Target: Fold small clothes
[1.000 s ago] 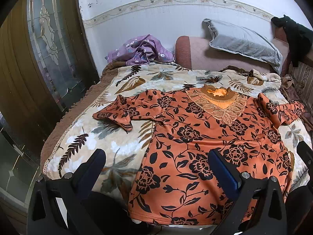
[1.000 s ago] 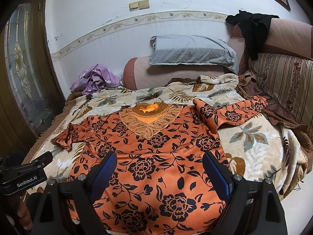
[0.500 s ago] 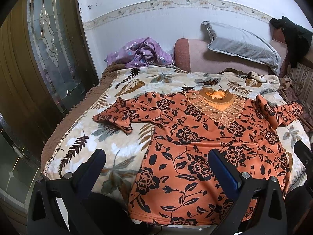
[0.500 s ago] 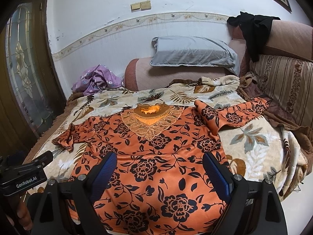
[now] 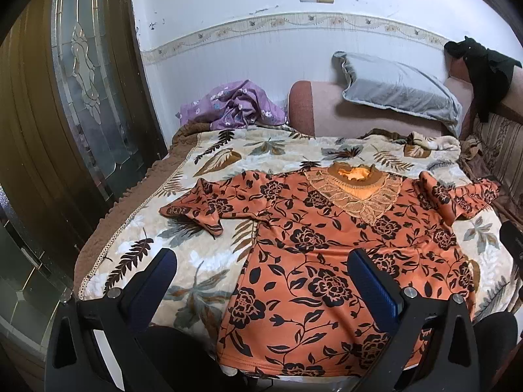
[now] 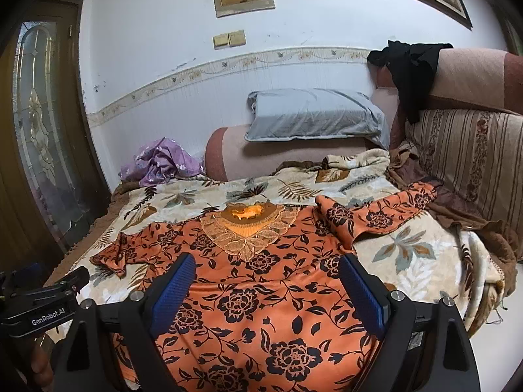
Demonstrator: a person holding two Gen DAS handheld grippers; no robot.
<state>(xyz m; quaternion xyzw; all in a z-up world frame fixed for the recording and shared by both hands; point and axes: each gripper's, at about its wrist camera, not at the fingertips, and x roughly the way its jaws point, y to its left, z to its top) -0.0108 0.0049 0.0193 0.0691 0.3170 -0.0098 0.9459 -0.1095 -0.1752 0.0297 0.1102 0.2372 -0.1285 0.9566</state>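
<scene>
Two grippers hang over the near end of the bed (image 5: 137, 215), left gripper (image 5: 261, 281) and right gripper (image 6: 268, 290), jaws wide and empty. The orange shirt (image 5: 327, 261) lies flat beyond them.

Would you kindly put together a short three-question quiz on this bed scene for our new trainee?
1. True or false: the orange floral top lies spread flat, face up, on the leaf-print blanket.
2. Which lies nearest the door side of the bed: A) the grey pillow, B) the purple garment, C) the black garment?
3. Fill in: the left gripper and the right gripper are both ____ and hold nothing.

Key: 1 true; 2 B; 3 open.
</scene>
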